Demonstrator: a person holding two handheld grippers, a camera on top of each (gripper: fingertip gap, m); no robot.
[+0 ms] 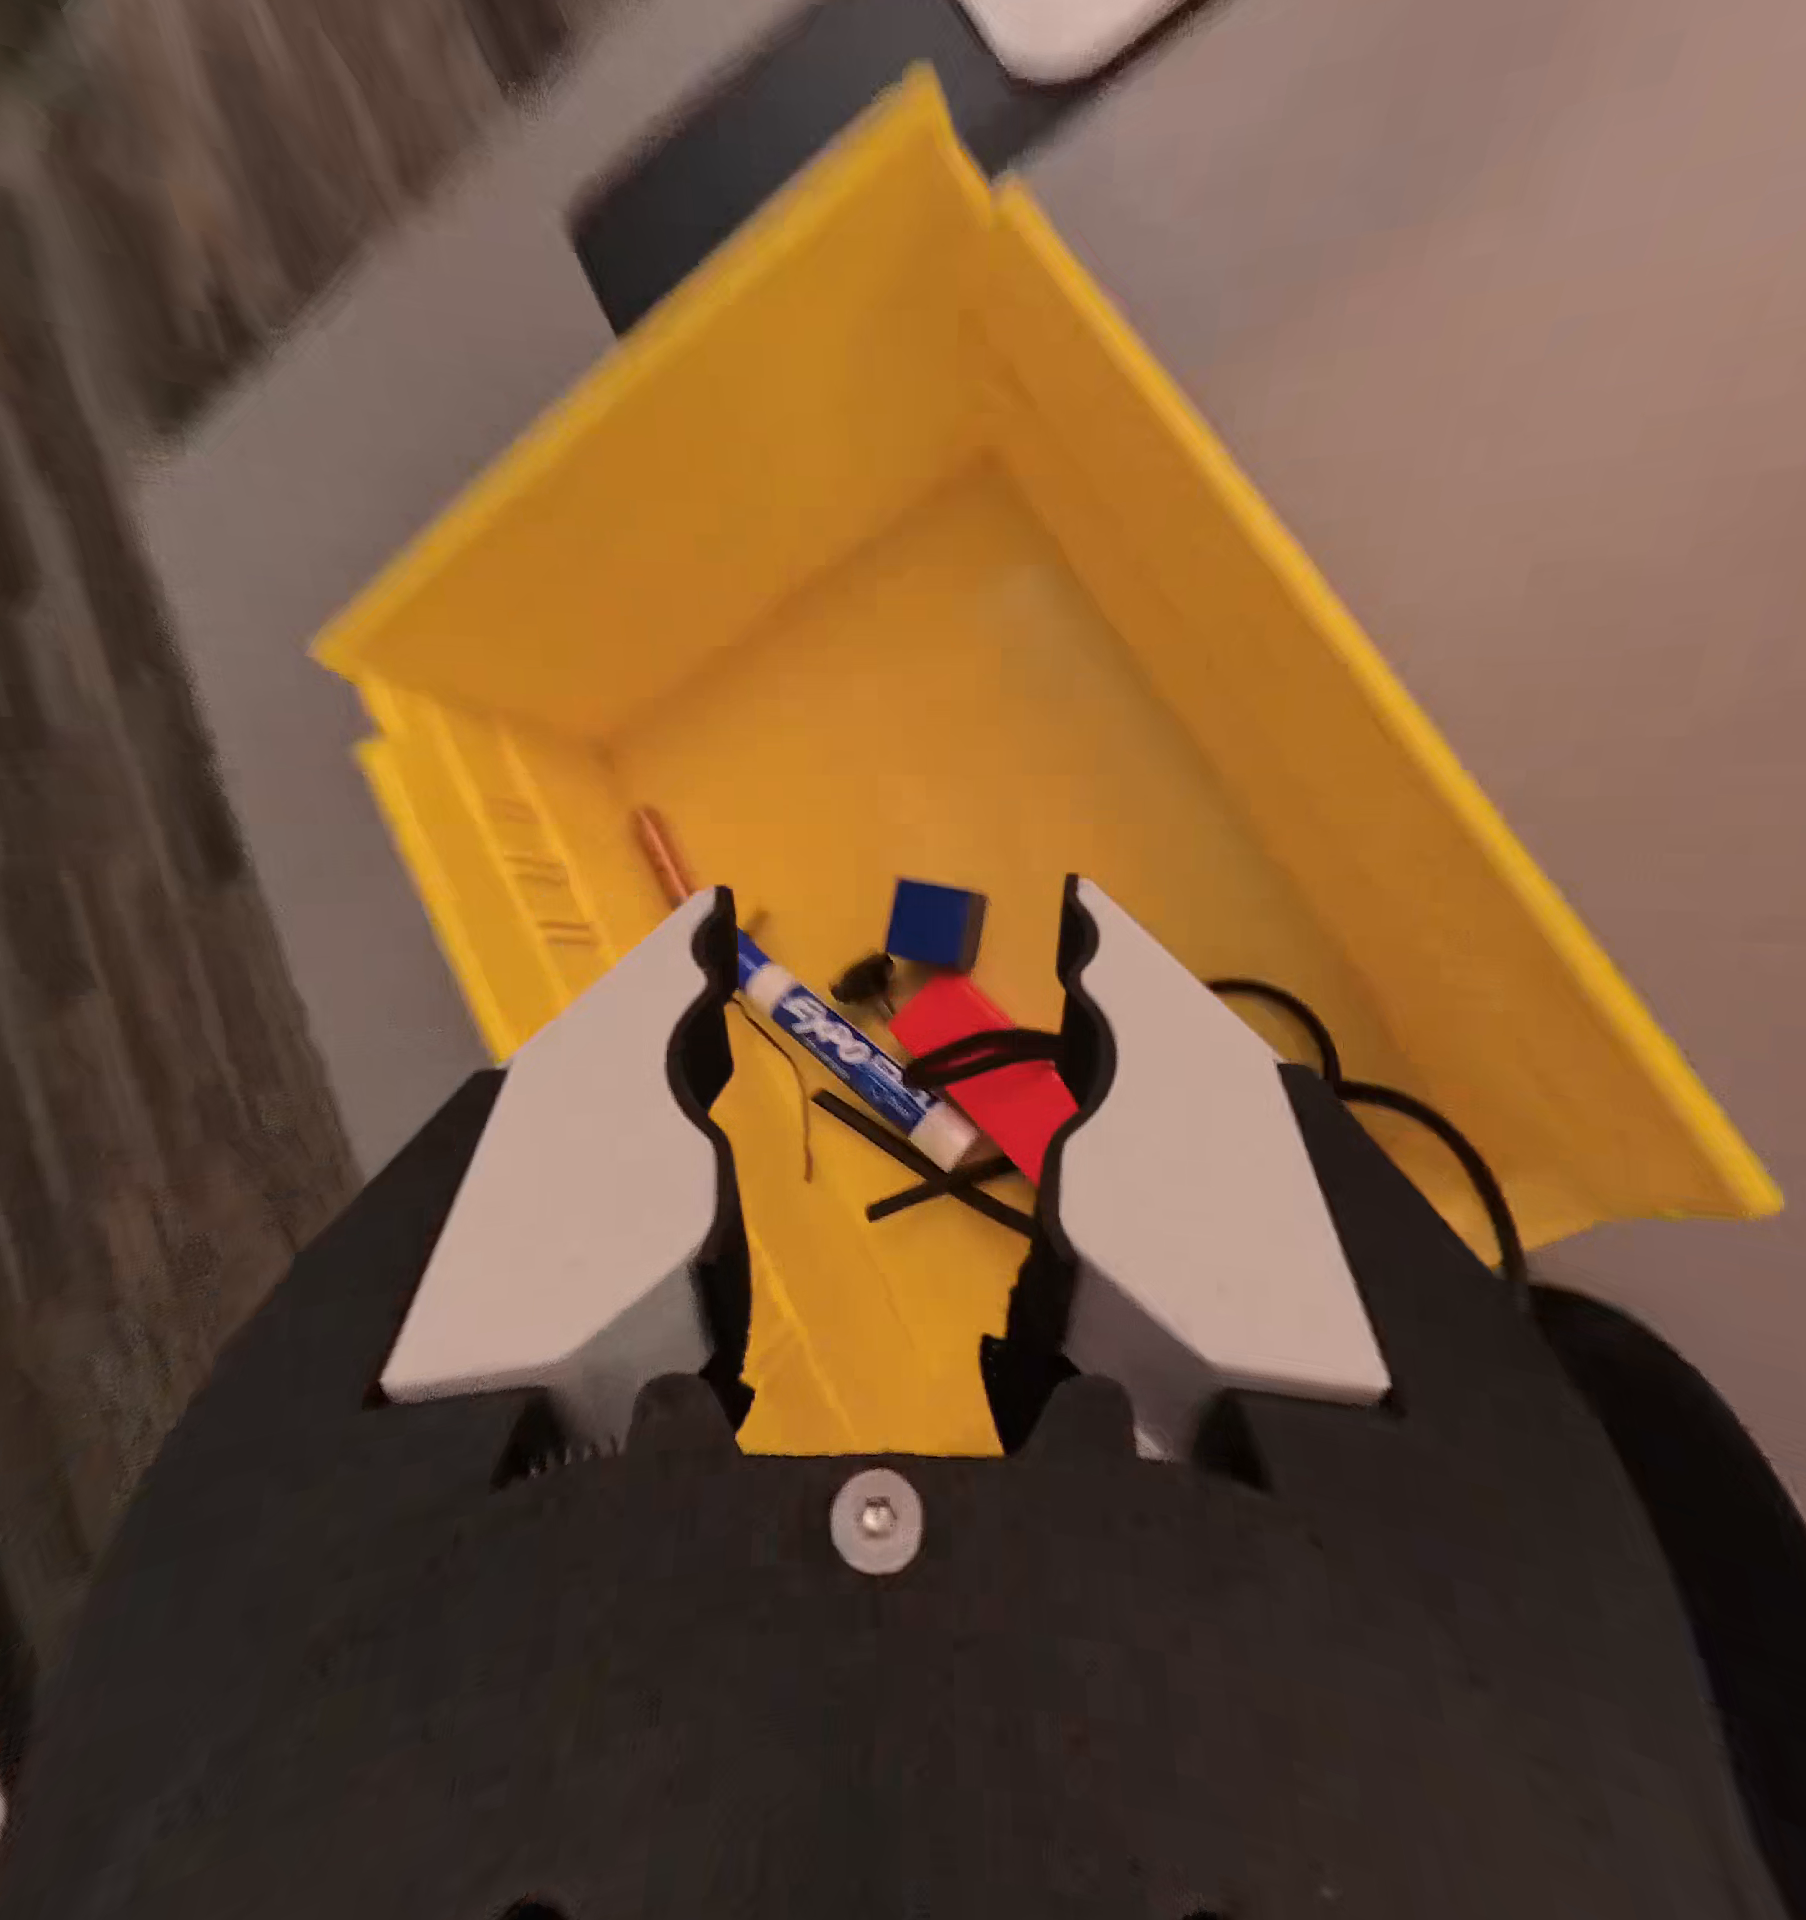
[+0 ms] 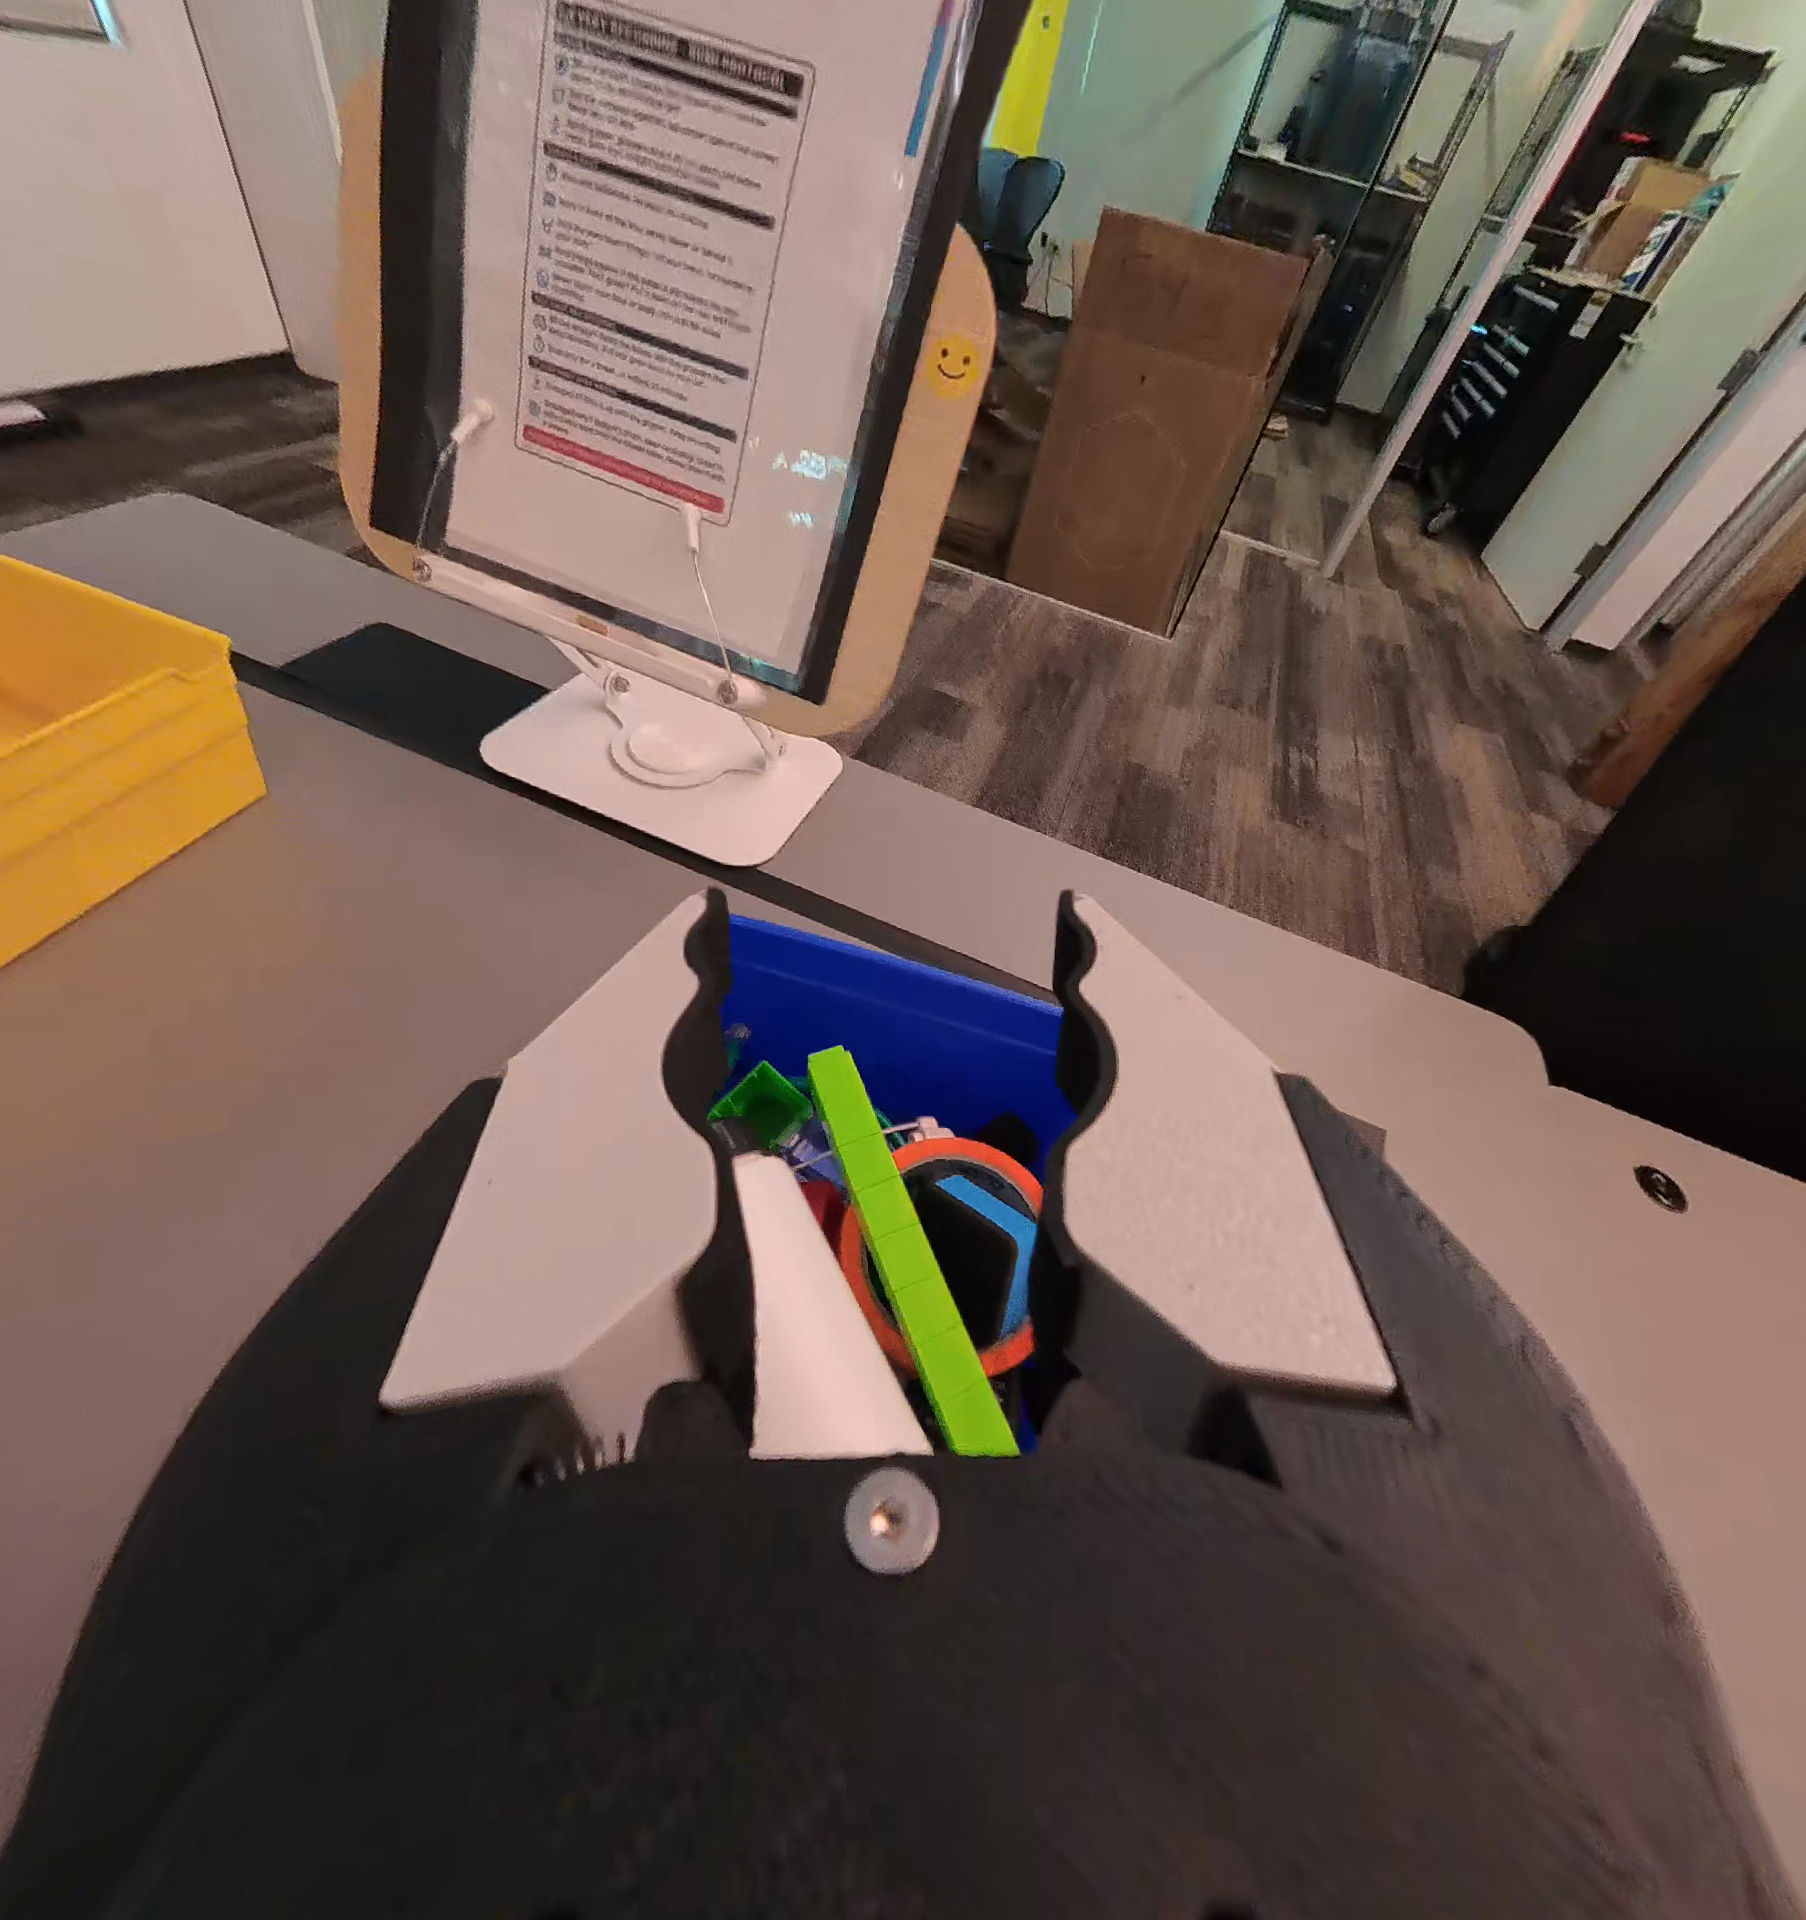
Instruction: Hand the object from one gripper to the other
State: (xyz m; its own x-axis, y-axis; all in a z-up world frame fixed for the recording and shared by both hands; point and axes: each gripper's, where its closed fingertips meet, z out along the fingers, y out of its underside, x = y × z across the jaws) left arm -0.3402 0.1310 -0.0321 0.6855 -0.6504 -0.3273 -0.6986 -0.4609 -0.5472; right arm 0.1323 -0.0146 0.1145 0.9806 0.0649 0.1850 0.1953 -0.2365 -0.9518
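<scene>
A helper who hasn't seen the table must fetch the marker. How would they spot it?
Find the yellow bin. The marker lies on its floor beside a red block. It is the only white barrel with a blue cap.

A long lime-green bar of joined plastic blocks [image 2: 904,1257] stands tilted in a blue plastic bin [image 2: 878,987], leaning across an orange tape roll [image 2: 992,1351]. A white wedge-shaped piece [image 2: 816,1330] lies just beside it.
</scene>
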